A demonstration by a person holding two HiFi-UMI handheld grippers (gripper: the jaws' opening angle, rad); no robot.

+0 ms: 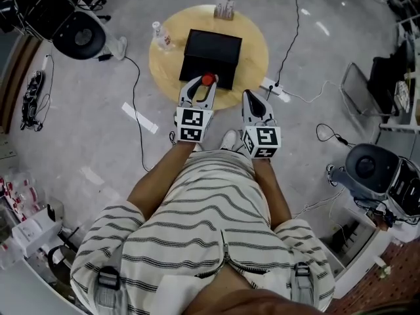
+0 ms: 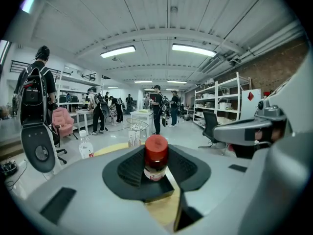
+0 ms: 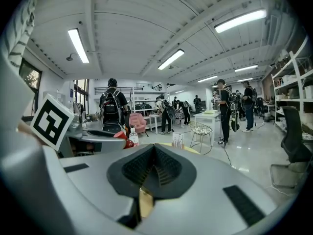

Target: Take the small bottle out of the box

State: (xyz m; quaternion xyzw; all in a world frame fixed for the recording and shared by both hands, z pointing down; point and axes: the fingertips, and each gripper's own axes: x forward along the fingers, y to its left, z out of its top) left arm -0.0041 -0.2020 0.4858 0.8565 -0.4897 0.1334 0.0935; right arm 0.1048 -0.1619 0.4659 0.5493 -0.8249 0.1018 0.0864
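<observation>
A small bottle (image 1: 208, 79) with a red cap (image 2: 156, 147) sits upright between the ribbed pads of my left gripper (image 1: 205, 84), which is shut on it. It hangs over the near edge of the black box (image 1: 211, 56) on the round wooden table (image 1: 252, 41). In the left gripper view the bottle's pale label (image 2: 155, 174) shows between the pads of the left gripper (image 2: 155, 173). My right gripper (image 1: 252, 98) floats beside it over the table's front rim, shut with nothing held; in its own view the right gripper (image 3: 154, 168) has its pads meeting. The red cap (image 3: 122, 136) shows at that view's left.
A clear water bottle (image 1: 161, 37) and a small carton (image 1: 224, 8) stand on the table behind the box. A power strip (image 1: 275, 89) and cables lie on the floor to the right. A dark chair (image 1: 79, 35) stands at the far left. Several people stand in the background.
</observation>
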